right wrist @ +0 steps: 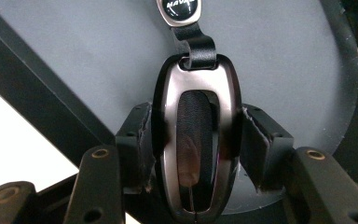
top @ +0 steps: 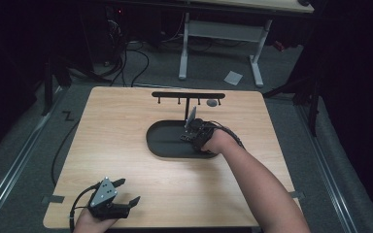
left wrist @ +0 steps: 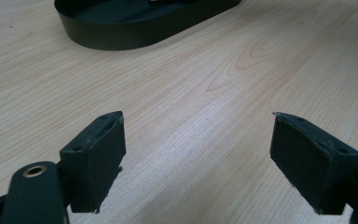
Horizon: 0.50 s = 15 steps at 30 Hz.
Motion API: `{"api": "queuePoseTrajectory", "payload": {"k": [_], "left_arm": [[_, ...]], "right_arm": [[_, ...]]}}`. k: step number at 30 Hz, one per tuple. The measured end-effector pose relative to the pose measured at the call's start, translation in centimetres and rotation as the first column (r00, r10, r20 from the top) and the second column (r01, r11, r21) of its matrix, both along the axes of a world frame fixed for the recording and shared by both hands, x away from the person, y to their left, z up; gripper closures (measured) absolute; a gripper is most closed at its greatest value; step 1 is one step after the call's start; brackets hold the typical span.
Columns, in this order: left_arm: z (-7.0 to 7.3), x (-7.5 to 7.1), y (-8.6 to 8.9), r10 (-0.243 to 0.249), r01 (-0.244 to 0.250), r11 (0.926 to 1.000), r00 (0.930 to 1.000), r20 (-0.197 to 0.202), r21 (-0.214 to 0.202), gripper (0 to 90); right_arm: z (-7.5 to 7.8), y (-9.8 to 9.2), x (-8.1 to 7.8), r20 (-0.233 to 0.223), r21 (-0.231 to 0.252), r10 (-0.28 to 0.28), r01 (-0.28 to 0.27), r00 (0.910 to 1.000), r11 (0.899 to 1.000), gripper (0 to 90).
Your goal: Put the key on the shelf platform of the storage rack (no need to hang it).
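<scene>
My right gripper (right wrist: pixel 196 144) is shut on a glossy dark key fob (right wrist: pixel 196 88), one pad pressing on each long side. A short black strap and a metal badge (right wrist: pixel 179 9) hang from the fob's far end. Beneath it lies the flat floor of a black oval tray (right wrist: pixel 98 56). In the high view the right gripper (top: pixel 194 131) is low over the right part of that tray (top: pixel 155 145), in the middle of the table. My left gripper (top: pixel 126 191) rests at the front left corner; its jaws (left wrist: pixel 198 158) stand wide apart over bare wood.
A black rack with several small hooks (top: pixel 188 95) stands just behind the tray, with a small grey item (top: pixel 212 103) hanging at its right end. The tray's near wall (left wrist: pixel 121 35) lies ahead of the left gripper. The table is light wood (top: pixel 116 126).
</scene>
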State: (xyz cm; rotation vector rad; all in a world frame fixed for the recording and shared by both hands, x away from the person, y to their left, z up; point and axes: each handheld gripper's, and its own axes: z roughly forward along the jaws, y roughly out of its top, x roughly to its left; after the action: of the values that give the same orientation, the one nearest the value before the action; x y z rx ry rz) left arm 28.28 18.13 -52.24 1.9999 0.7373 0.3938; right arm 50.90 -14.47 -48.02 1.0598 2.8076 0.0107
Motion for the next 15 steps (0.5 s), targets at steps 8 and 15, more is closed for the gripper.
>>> {"api": "queuePoseTrajectory", "payload": {"k": [8, 15], "left_arm": [[-0.03, -0.02, 0.07, 0.003, -0.003, 1.0000, 1.0000, 0.002, 0.000, 18.7], [-0.06, 0.00, 0.05, 0.004, -0.004, 1.0000, 1.0000, 0.001, 0.001, 18.8]], "right_arm": [[-0.60, 0.00, 0.12, 0.004, 0.001, -0.010, 0.010, 0.9999, 1.000, 48.2], [-0.44, 0.01, 0.16, -0.002, 0.016, -0.018, 0.018, 0.9998, 1.000, 43.8]]}}
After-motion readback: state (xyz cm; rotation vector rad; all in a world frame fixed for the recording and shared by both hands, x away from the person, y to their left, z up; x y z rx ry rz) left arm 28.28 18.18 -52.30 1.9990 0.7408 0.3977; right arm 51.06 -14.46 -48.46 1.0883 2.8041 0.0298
